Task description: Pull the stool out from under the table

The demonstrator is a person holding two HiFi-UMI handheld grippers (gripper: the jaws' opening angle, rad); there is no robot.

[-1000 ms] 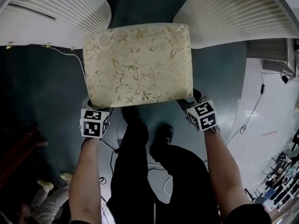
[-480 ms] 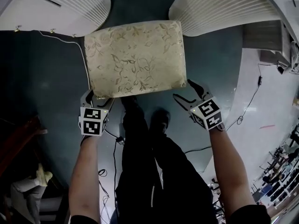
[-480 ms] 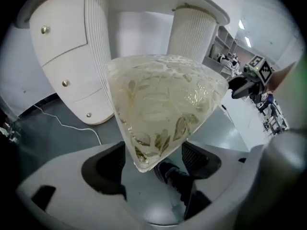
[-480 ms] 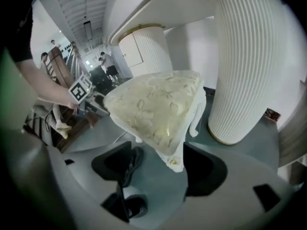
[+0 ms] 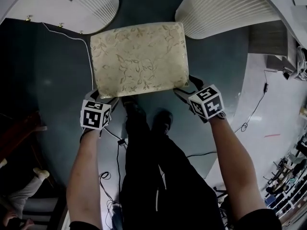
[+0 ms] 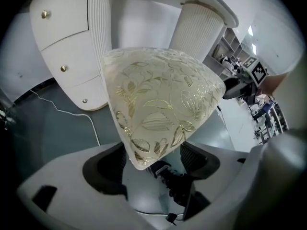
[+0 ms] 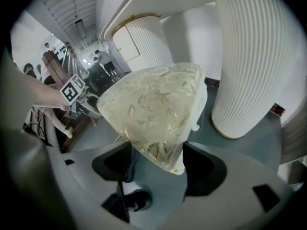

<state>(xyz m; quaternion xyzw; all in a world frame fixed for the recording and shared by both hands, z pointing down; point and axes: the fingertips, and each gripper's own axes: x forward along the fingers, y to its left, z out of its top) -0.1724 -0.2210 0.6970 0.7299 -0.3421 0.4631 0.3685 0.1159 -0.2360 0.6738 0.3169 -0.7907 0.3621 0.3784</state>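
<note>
Nearest the camera, black trousers [image 5: 144, 176] and black shoes [image 5: 163, 123] stand on a dark teal floor [image 5: 53, 90], with a bare forearm reaching forward on either side.

The left tool [image 5: 101, 97], pale grey with a black-and-white marker cube, has its two jaws set wide on the near left corner of a cream rectangular stool with a gold leaf-patterned cushion [image 5: 139, 59]. In the left gripper view that corner fills the gap and both pads press against it. The right tool [image 5: 187, 86] holds the near right corner the same way, its pads on the cushion and the white seat edge beneath.

The stool stands on the dark floor just ahead of the shoes. Its long axis runs left to right across the person, the right end turned slightly farther away. One long side faces the person and its whole top shows from above.

A white cable [image 5: 90, 68] trails along its left side. The far edge reaches the gap between two white ribbed desk pedestals [image 5: 225, 8]. A pale glossy floor [image 5: 268, 109] lies off to the right.
</note>
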